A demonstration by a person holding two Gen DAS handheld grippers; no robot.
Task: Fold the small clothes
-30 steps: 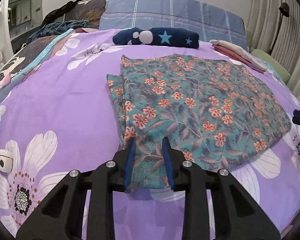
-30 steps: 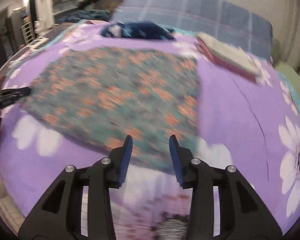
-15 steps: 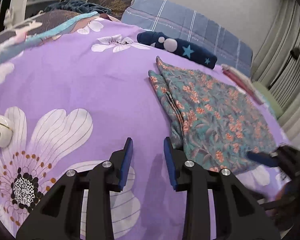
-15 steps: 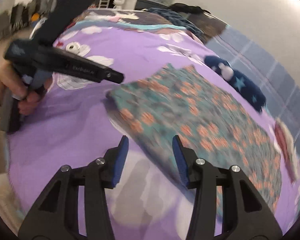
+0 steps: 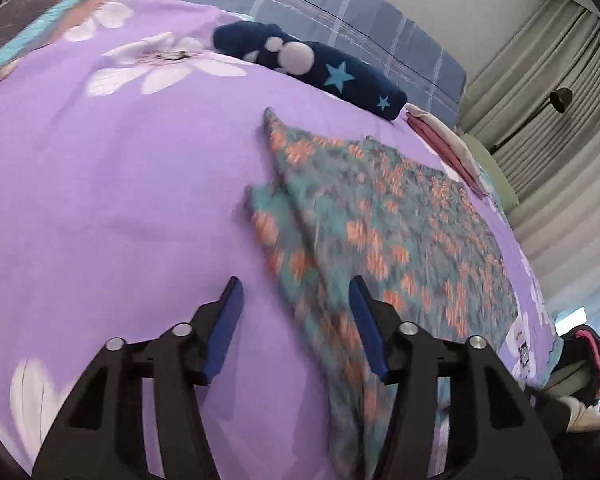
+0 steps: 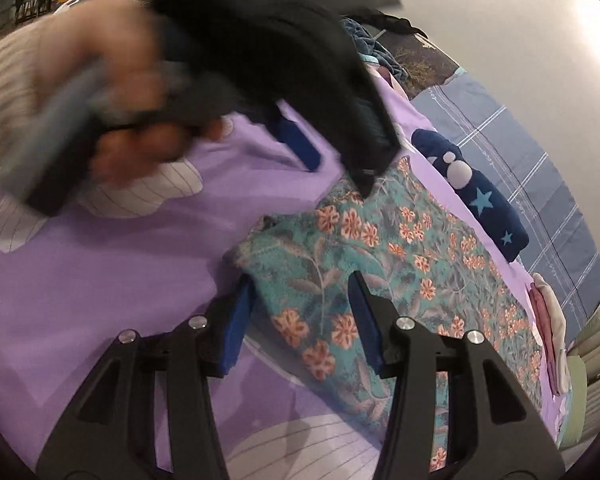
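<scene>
Two black-framed fingers with blue pads make up the left gripper (image 5: 296, 284), spread apart and just widened, pinching nothing; they straddle the near edge of the teal floral garment (image 5: 388, 236), a soft cloth lying flat, folded, on the smooth purple flowered bedsheet (image 5: 112, 184). Behind it rests a rolled navy star-print cloth (image 5: 320, 68) and a thin pink-and-cream folded stack (image 5: 448, 140). From the right wrist, the right gripper (image 6: 302, 286) likewise stands spread over the garment's corner, gripping nothing, while a blurred hand (image 6: 136, 120) holds the other gripper above the sheet.
</scene>
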